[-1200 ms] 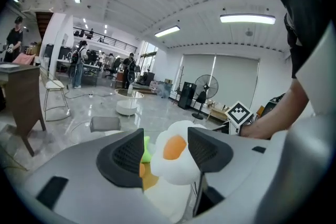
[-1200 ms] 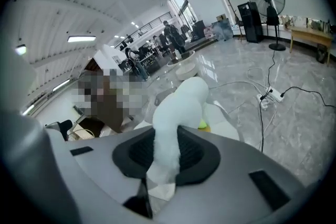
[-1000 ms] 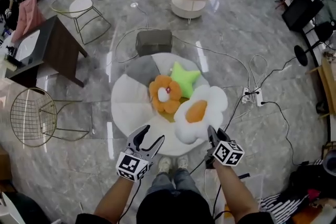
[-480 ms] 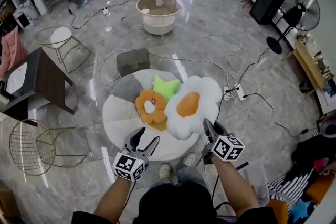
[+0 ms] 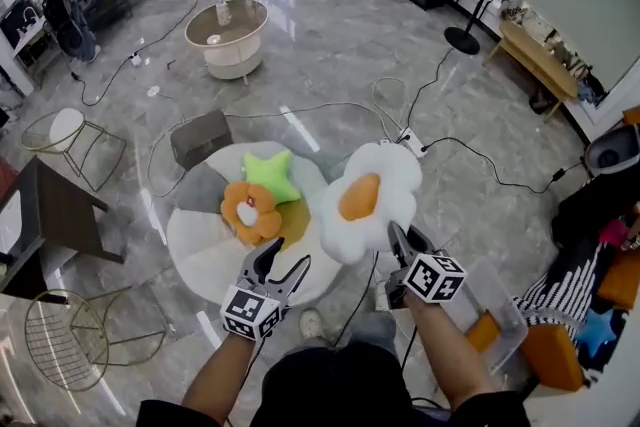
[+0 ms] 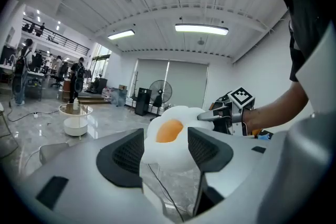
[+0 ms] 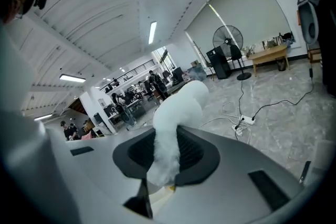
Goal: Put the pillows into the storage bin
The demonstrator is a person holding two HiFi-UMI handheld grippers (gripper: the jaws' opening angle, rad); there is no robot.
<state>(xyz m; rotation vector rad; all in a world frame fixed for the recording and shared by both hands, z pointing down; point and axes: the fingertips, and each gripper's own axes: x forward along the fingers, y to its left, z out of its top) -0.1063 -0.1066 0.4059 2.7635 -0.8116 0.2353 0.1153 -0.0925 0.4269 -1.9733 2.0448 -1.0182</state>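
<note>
You're mid-carry: right gripper [image 5: 397, 237] clamped on the egg pillow [image 5: 368, 200], left gripper [image 5: 283, 259] empty, jaws apart. Next, swing the pillow over the bin [image 5: 497, 307] and let go.

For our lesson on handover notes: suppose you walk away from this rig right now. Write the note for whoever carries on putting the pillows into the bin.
Left claw: open, empty, in the air.
Right claw: shut on the edge of the white pillow, which hangs clear of the floor.
Orange pillow and green pillow: lying on the round seat.
Bin: on the floor at the person's right.
Done: one pillow picked up; none shows in the bin.
Left: drop the white pillow in, then fetch the other two.
</note>
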